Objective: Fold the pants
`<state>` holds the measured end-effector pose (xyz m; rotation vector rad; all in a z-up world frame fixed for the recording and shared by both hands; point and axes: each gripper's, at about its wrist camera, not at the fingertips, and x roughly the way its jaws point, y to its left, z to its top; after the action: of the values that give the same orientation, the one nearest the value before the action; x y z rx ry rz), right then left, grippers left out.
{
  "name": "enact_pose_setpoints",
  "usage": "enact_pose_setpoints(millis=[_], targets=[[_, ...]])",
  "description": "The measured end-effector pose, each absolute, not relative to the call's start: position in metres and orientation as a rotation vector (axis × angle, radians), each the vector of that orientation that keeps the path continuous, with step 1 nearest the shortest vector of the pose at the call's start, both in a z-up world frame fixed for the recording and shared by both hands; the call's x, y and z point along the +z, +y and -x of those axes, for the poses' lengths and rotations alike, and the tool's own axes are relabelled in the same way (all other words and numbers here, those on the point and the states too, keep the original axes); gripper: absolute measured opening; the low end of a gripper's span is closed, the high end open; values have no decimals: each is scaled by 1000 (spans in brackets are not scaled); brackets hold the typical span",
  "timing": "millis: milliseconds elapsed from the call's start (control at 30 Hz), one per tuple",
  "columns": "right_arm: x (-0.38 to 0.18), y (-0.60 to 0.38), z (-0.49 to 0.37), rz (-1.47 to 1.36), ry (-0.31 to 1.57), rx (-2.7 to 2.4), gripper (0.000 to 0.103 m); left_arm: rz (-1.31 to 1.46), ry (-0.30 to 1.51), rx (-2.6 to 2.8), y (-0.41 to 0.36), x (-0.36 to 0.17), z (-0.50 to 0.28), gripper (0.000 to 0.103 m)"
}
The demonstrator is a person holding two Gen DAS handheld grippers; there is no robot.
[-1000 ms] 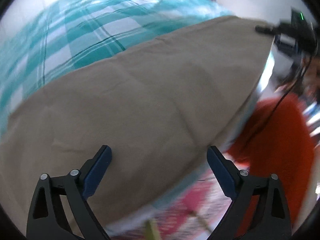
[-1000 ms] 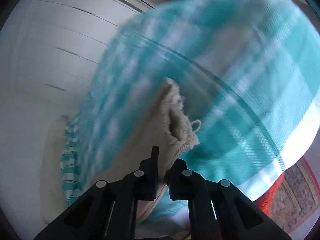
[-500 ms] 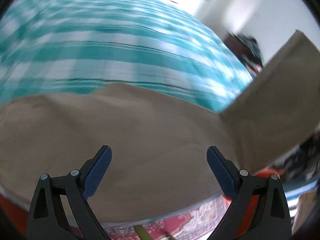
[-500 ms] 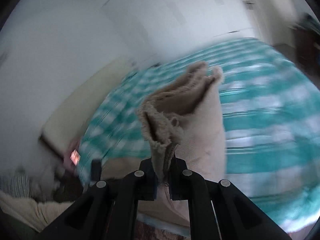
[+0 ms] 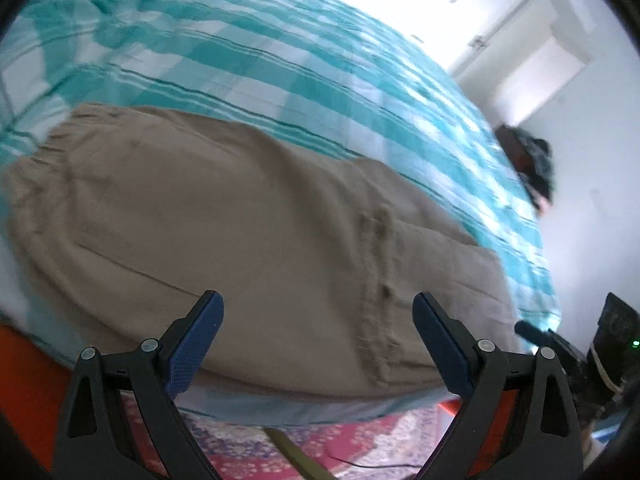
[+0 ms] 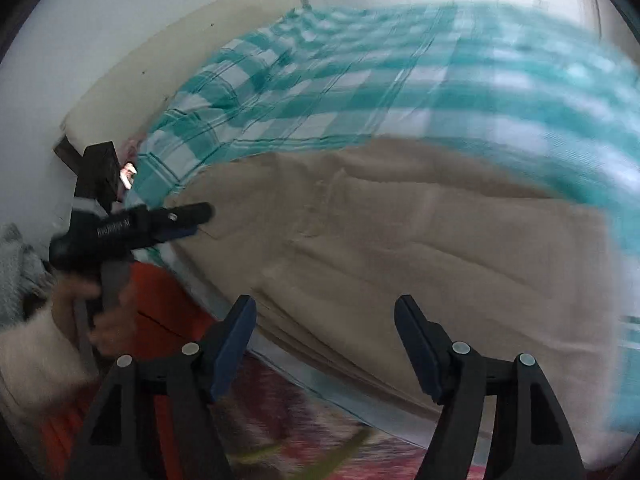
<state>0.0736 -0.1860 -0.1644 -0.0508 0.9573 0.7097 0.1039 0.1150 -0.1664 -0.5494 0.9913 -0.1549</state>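
Beige pants [image 5: 248, 232] lie folded over on the bed near its front edge; the frayed leg hems rest across the upper layer at the right, the gathered waistband at the left. They also show in the right wrist view [image 6: 420, 240]. My left gripper [image 5: 318, 312] is open and empty, just above the pants' near edge. My right gripper [image 6: 324, 316] is open and empty, over the pants' near edge. The left gripper also shows in the right wrist view [image 6: 188, 216], at the pants' left end.
The bed has a teal and white checked cover [image 5: 280, 72]. A red patterned rug [image 5: 320, 440] lies below the bed edge. A beige headboard [image 6: 180, 44] and white wall stand behind. A dark object [image 5: 532, 164] sits at the bed's far corner.
My right gripper held the leg hems, carried them over the pants and has let go; it is now open. The pants now lie folded. My left gripper stayed open.
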Motion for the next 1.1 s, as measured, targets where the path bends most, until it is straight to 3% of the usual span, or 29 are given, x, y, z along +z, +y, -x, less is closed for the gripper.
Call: enact_pose_setpoints(millis=[200, 267, 333, 533, 633, 767, 1000, 1033, 1067, 1100], targets=[[-143, -290, -64, 1, 850, 479, 74, 421, 1040, -312, 56, -172, -123, 48], [-137, -323, -69, -70, 841, 401, 72, 324, 1041, -326, 35, -171, -130, 48], [-126, -352, -80, -173, 843, 376, 61, 261, 1056, -291, 25, -172, -135, 50], [-114, -368, -96, -211, 808, 380, 61, 334, 1085, -264, 46, -178, -137, 50], [-134, -364, -93, -247, 828, 398, 61, 300, 1074, -285, 39, -174, -133, 35], [-160, -357, -87, -267, 880, 418, 61, 195, 1094, -268, 24, -175, -136, 35], [-159, -362, -83, -263, 850, 421, 61, 150, 1178, -264, 16, -196, -141, 35], [-160, -363, -83, -265, 854, 419, 61, 153, 1183, -266, 16, -196, -142, 30], [-162, -364, -83, -267, 858, 415, 61, 161, 1188, -268, 17, -195, -142, 8], [-162, -364, -84, -269, 860, 413, 61, 168, 1198, -270, 18, -193, -142, 3]])
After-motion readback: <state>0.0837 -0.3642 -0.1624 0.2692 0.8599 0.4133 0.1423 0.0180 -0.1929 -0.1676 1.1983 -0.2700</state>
